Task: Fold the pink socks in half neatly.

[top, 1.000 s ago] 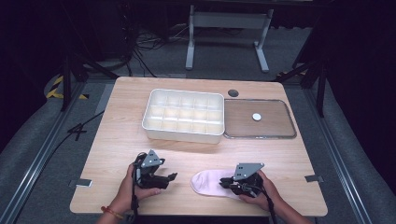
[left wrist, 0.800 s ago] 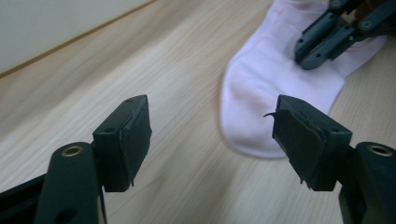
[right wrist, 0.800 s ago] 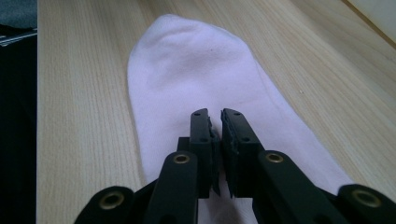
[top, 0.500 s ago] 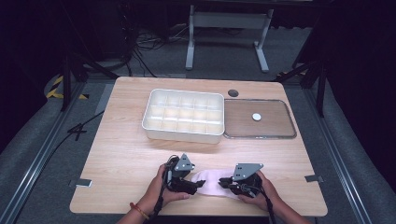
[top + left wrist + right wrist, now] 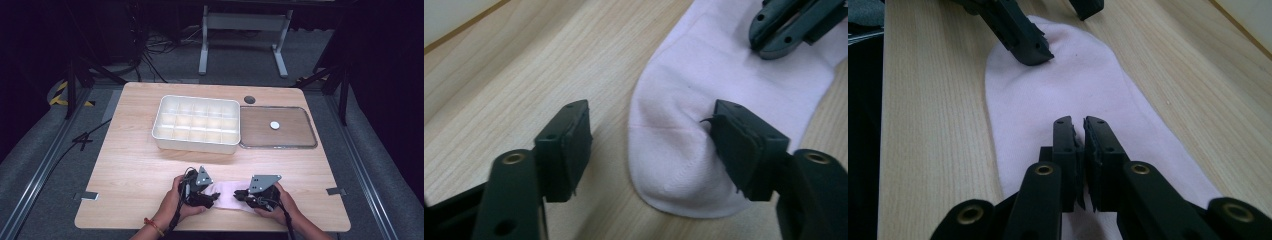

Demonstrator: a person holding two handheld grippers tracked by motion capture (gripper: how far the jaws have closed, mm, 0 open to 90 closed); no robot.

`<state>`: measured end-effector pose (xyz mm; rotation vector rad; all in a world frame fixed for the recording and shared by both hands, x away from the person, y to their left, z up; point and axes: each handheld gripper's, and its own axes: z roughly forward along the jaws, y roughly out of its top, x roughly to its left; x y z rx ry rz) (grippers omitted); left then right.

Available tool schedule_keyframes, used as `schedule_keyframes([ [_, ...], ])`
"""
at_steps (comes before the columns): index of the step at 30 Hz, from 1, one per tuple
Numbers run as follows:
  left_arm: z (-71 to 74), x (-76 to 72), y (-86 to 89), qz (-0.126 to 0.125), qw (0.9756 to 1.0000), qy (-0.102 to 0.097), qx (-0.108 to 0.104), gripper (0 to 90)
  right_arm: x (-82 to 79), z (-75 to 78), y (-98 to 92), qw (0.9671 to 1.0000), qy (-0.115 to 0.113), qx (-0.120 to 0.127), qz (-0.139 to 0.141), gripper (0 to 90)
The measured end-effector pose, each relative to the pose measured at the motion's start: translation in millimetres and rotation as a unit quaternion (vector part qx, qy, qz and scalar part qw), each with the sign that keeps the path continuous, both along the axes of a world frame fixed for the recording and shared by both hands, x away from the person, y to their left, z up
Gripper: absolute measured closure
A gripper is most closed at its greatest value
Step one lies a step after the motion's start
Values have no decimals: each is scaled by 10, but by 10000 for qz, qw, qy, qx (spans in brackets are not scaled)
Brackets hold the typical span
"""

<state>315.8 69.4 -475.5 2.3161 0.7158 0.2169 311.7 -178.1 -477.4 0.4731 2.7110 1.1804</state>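
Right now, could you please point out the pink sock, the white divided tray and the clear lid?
pink sock [image 5: 684,150], left gripper view, toe end.
white divided tray [image 5: 195,145], high view, front wall.
clear lid [image 5: 295,131], high view, bare panel.

Landmark: the compartment box [image 5: 196,123] stood mid-table.
In front of box: bare table [image 5: 130,170], free passage.
Right of box: flat tray [image 5: 278,133] lay touching it.
Left of box: open wood.

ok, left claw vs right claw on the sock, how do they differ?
Left claw stands open, straddling the toe end of the pink sock, and has just been closing; right claw is shut on the sock near its other end. Both rest low on the table, hand-held.
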Motion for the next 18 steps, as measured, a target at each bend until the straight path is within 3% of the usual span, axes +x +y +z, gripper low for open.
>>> schedule_keyframes([
  [11, 34, 11, 51, -89, 9998, 194, -65, 704, 66, 7, 70, 10000, -30, -51, -51, 843],
  [18, 30, 23, 108, -29, 9990, 366, -265, 758, 107, 13, 105, 10000, 32, -57, -39, 845],
])
